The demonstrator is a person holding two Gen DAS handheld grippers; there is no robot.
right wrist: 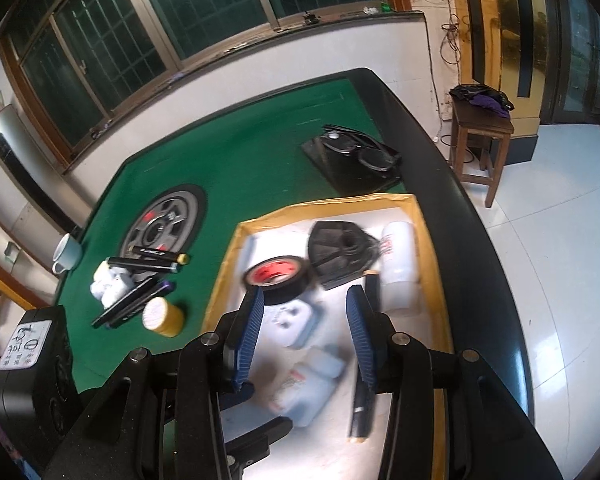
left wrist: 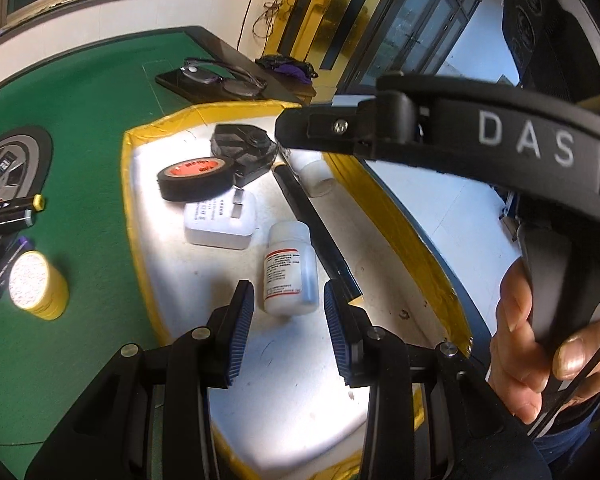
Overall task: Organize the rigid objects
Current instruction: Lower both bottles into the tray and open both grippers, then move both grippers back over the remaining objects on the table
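Both tongs hover with nothing between their blue ribbed pads: left gripper and right gripper stand partly apart above the white tray with yellow taped rim. Inside lie a white plastic pill bottle, a white plug adapter and a black tape roll. Only the left view shows a bare hand clutching the other handle. Only the right view shows a pale mug on the green felt table, windows beyond.

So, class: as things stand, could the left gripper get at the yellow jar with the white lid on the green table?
Probably yes. The left gripper holds nothing, its jaws apart over the tray. The yellow jar stands outside the tray, with bare green table between them. Only the markers lie close beside it.
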